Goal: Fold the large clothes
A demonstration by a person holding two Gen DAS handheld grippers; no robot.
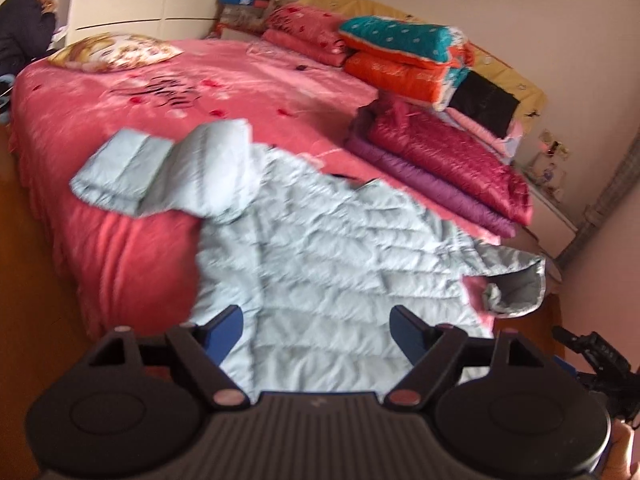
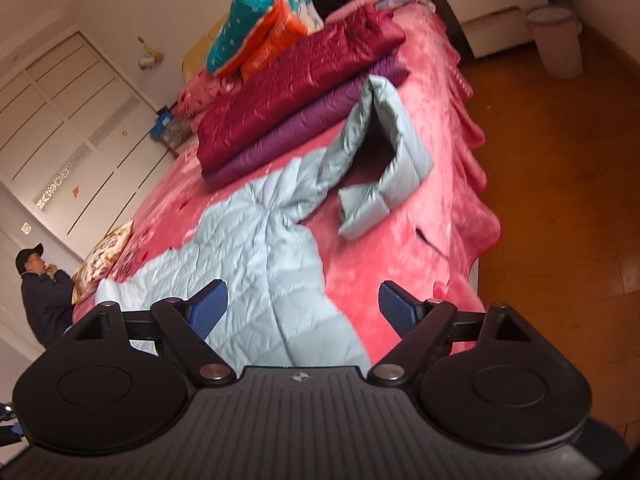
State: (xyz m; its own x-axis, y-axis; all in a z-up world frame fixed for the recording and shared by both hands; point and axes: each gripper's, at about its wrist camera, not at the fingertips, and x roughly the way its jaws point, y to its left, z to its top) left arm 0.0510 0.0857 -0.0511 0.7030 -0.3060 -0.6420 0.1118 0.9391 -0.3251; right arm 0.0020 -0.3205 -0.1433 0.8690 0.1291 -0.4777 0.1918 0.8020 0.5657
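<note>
A pale blue quilted down jacket (image 1: 320,256) lies spread flat on the pink bed (image 1: 120,120). One sleeve (image 1: 132,172) is bent across the bed at upper left. In the right wrist view the jacket (image 2: 248,252) lies below a bent sleeve (image 2: 384,156) that curls toward the bed's edge. My left gripper (image 1: 316,324) is open and empty, hovering over the jacket's lower part. My right gripper (image 2: 304,304) is open and empty, above the jacket's edge and the pink cover.
A folded crimson and purple quilt stack (image 1: 440,168) lies beside the jacket. Orange and teal bedding (image 1: 400,56) is piled at the headboard. A patterned pillow (image 1: 116,50) lies far left. A person in a cap (image 2: 40,292) stands by the wardrobe. A white bin (image 2: 556,40) stands on the wood floor.
</note>
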